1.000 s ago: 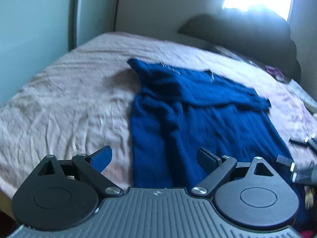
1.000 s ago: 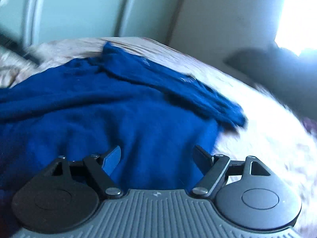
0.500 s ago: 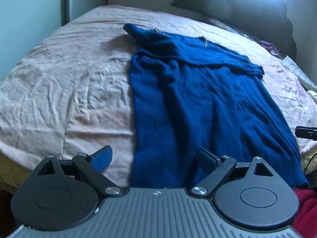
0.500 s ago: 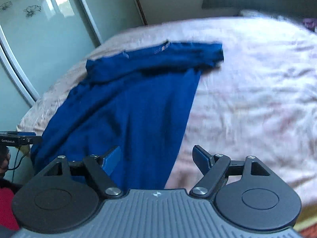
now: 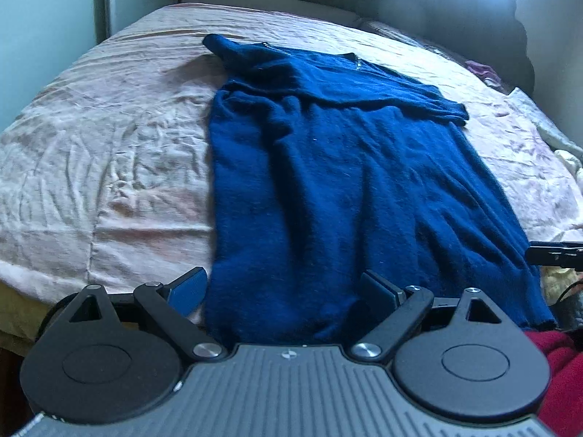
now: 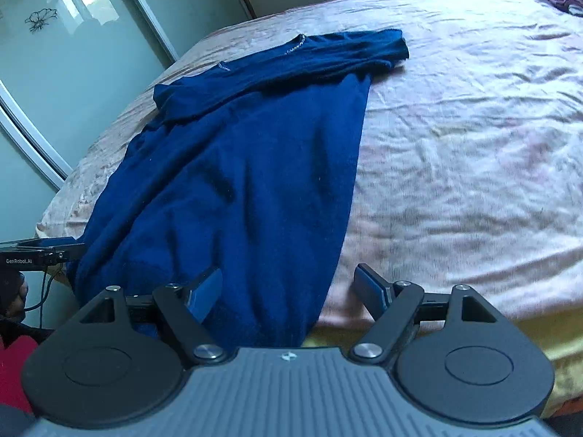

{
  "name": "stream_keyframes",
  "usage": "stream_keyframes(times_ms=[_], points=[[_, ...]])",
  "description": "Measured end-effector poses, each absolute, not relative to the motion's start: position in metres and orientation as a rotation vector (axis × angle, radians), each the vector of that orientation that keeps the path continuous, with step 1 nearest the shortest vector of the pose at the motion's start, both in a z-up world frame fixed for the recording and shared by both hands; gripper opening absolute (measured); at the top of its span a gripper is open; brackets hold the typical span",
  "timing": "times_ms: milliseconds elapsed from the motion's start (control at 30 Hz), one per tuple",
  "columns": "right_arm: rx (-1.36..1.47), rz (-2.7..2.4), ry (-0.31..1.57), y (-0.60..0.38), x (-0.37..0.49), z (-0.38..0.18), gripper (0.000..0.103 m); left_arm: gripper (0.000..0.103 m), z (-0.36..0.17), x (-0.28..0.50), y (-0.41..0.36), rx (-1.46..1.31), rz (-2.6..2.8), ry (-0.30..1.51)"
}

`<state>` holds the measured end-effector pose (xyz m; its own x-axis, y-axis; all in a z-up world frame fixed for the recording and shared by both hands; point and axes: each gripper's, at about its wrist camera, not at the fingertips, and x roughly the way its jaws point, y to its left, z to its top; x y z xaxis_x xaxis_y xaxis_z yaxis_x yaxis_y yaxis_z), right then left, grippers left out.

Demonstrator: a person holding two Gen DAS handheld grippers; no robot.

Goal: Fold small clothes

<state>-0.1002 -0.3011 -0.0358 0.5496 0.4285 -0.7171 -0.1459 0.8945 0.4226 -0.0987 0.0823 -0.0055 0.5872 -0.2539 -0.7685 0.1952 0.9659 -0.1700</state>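
A dark blue knitted top (image 5: 349, 182) was laid flat on a bed covered with a wrinkled pale pink sheet (image 5: 109, 153), its sleeves folded across the upper part and its hem reaching the near edge of the mattress. The left gripper (image 5: 288, 287) was held over the lower left corner of the top, jaws spread wide with nothing pressed between them; the blue fabric was seen in the gap below, but contact could not be confirmed. The right gripper (image 6: 289, 286) was held over the lower right corner, jaws likewise apart and empty, one finger (image 6: 204, 293) above the fabric and the other above the sheet just beside the top's edge. In the right wrist view the top (image 6: 237, 182) ran diagonally toward a frosted sliding wardrobe door with flower prints (image 6: 54, 54). A dark padded headboard (image 5: 419, 11) was seen beyond the bed. Red cloth (image 5: 557, 371) was visible at the lower right of the left wrist view.
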Motion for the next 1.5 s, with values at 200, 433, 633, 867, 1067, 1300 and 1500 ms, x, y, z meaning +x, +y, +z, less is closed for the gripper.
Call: stream_keyframes(times_ms=[200, 433, 633, 867, 1067, 1300, 1500], points=[[0.279, 0.426, 0.939, -0.293, -0.113, -0.036, 0.079, 0.093, -0.014, -0.103, 0.085, -0.030, -0.270, 0.928], [0.382, 0.590, 0.915, -0.294, -0.116, -0.043, 0.076, 0.098, -0.018, -0.104, 0.078, -0.013, -0.324, 0.922], [0.399, 0.637, 0.876, -0.286, -0.113, -0.050, 0.031, 0.062, -0.014, -0.109, 0.070, -0.001, -0.343, 0.888], [0.364, 0.568, 0.892, -0.285, -0.113, -0.049, 0.009, 0.009, -0.011, -0.104, 0.078, -0.077, -0.366, 0.909], [0.410, 0.554, 0.871, -0.288, -0.109, -0.043, 0.008, 0.008, 0.006, -0.107, 0.077, -0.094, -0.397, 0.838], [0.359, 0.549, 0.763, -0.284, -0.101, -0.019, 0.008, 0.008, 0.029, -0.098, 0.078, -0.151, -0.405, 0.763], [0.343, 0.549, 0.679, -0.284, -0.086, -0.001, 0.008, 0.008, 0.050, -0.088, 0.079, -0.191, -0.414, 0.687]])
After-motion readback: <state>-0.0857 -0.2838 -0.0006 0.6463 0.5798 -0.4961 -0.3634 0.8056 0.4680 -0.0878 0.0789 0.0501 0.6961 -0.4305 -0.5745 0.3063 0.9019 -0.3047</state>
